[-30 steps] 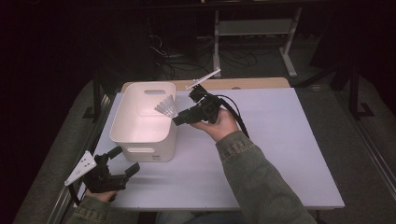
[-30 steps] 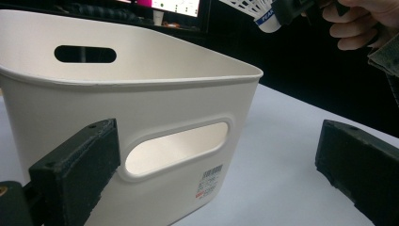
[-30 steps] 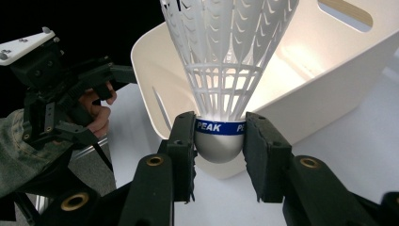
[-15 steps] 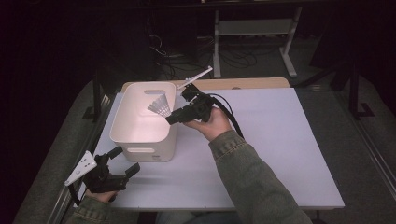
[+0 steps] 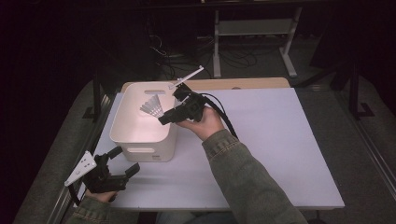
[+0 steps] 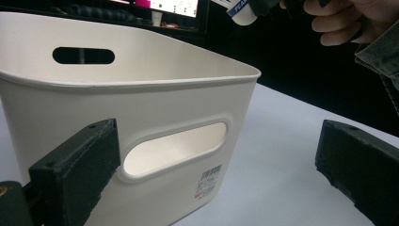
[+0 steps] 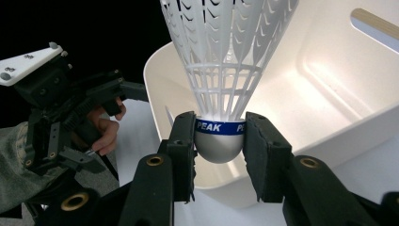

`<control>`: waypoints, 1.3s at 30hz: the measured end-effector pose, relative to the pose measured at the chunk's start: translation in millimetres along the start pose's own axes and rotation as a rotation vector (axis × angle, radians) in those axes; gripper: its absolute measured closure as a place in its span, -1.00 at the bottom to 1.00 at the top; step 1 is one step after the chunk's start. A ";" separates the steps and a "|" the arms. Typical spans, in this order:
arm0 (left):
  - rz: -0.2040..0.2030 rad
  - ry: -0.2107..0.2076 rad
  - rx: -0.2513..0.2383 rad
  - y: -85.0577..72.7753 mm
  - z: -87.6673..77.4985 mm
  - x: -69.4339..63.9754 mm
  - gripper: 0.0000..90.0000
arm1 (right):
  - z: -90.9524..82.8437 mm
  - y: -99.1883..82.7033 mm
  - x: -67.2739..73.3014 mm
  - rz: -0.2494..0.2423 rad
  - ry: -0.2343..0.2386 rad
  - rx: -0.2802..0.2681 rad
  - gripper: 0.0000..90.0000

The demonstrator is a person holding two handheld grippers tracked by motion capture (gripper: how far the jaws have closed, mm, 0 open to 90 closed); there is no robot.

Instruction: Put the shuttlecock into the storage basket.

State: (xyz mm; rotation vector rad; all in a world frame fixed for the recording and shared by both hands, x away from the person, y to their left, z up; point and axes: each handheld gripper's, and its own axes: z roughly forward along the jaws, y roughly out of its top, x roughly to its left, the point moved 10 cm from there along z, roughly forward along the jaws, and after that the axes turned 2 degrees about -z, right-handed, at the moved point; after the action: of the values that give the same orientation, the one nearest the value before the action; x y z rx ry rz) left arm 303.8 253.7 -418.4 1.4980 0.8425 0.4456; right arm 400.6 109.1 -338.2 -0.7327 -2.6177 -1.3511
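A white plastic shuttlecock (image 5: 152, 108) with a silver cork and a blue band hangs over the inside of a white bin (image 5: 122, 133), feathers pointing away from the hand. My right gripper (image 5: 162, 116) is shut on its cork (image 7: 219, 143), one pad on each side. The bin (image 7: 329, 94) lies open below and beyond it, its inside bare where visible. My left gripper (image 5: 125, 161) rests low on the table near the bin's front left corner, jaws wide open with nothing between them. Ahead of them the bin's handle-slot wall (image 6: 141, 108) faces me.
The bin stands at the left of a white table top (image 5: 280, 140), with wide free room to the right. A wooden strip (image 5: 243, 84) runs along the far edge. Dark floor, cables and a metal stand (image 5: 252, 28) lie beyond.
My right gripper has carried the shuttlecock a little leftward, from the bin's right rim to over its inside. The left gripper has stayed put.
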 end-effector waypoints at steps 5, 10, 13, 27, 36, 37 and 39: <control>0.005 -0.003 -0.001 -0.2 0.9 -0.1 -1.00 | 6.2 3.1 2.7 -0.008 0.005 0.001 0.41; 0.000 -0.003 0.000 -0.3 0.8 -0.1 -1.00 | 11.6 3.9 4.5 -0.004 0.012 0.010 0.41; 0.000 -0.004 -0.001 -0.2 0.6 -0.1 -1.00 | 15.0 4.2 6.8 0.005 0.031 0.007 0.41; -0.006 -0.003 -0.003 0.0 0.7 0.1 -1.00 | 31.0 -3.3 5.2 -0.008 0.036 0.034 0.41; -0.008 0.000 0.005 -0.5 0.3 0.6 -1.00 | 36.6 -9.5 3.0 0.010 0.043 0.056 0.41; -0.013 -0.001 0.003 -0.5 0.5 0.2 -1.00 | 37.6 -10.3 3.7 0.024 0.047 0.057 0.41; -0.011 -0.002 0.003 -0.4 0.5 0.3 -1.00 | 39.8 -12.6 0.8 0.005 0.043 0.061 0.41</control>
State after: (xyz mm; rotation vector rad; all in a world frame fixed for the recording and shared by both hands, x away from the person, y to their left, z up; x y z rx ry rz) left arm 304.3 253.5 -418.9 1.4960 0.8496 0.4348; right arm 398.9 134.7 -371.0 -0.6934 -2.6096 -1.2656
